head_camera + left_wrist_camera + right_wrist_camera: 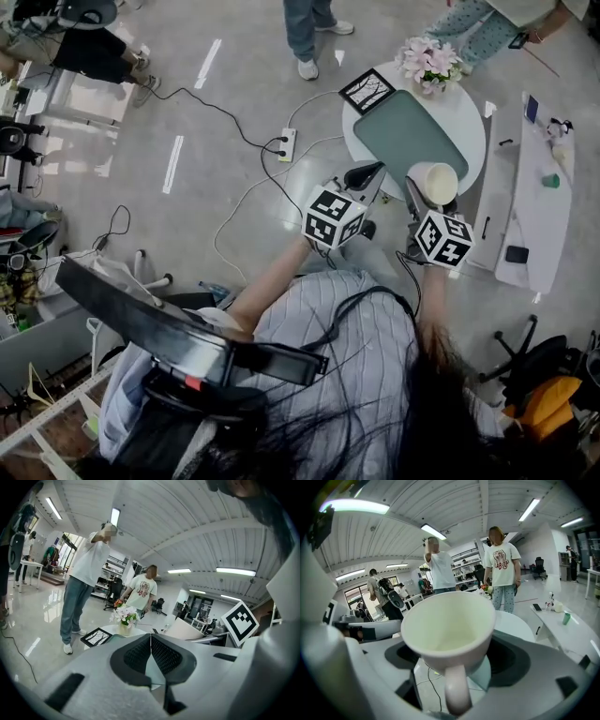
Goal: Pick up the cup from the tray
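Observation:
A cream cup [433,183] is up off the green tray [403,131], which lies on a round white table [469,122]. My right gripper [427,194] is shut on the cup. In the right gripper view the cup [449,625] fills the space between the jaws, mouth upward and empty, with its handle [457,691] towards the camera. My left gripper [364,178] hovers beside the table's near left edge. Its black ribbed pads [161,656] press together with nothing between them.
A vase of pink flowers [429,64] and a black picture frame [367,91] stand at the table's far side. A power strip [288,143] and cables lie on the floor to the left. A white bench [539,206] with small items runs along the right. Two people stand beyond the table.

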{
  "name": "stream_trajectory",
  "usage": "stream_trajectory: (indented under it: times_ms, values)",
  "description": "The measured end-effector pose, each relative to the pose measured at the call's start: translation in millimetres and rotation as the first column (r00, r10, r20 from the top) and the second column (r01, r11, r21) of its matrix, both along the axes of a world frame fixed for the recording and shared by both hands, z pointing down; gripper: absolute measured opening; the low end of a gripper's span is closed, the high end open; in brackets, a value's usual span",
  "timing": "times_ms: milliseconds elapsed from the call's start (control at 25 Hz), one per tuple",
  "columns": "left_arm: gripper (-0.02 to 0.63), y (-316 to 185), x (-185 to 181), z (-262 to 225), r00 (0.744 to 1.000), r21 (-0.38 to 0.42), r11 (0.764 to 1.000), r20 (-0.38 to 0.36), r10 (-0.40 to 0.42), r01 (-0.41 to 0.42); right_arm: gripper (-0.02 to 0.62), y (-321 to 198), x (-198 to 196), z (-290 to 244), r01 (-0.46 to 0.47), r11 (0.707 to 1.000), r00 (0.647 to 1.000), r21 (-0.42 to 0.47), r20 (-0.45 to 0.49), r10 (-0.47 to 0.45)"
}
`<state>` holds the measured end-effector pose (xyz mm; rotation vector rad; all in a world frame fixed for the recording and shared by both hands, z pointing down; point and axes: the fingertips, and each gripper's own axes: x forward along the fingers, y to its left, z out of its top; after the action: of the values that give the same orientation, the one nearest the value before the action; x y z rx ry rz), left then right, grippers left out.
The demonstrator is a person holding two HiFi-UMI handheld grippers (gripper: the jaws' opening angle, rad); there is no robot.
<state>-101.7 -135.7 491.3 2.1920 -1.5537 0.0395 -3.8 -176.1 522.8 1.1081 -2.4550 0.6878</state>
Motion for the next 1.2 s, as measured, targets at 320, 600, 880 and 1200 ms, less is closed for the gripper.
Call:
stream_trajectory:
  times_ms: [320,600,880,1200]
  values:
    - [0.015,30,20,10,0.998,-0.026,0.998,-0.014,0.057,-0.058,0.41,33,11,-3,-0.048,0.999,0.999,0.002,0.01,0.048]
    - [0.015,60,54,10,0.996,-0.026,0.996,-0.011,0.089,-0.09,0.41,65,38,0,-0.044,0.999,0.999,-0.004,0.012,0.044]
    - [0.015,93,89,3,1.0,-0.009,1.0,-0.007,0.017,-0.017,0.41,105,74,-8,0.019,1.0,1.0,0.018,0.018,-0.019]
    - [0.015,145,132,-2,1.0,0.011,1.0,0.011,-0.027,0.027,0.41,154,115,-14,0.052,0.998,0.997,0.027,0.048,-0.053]
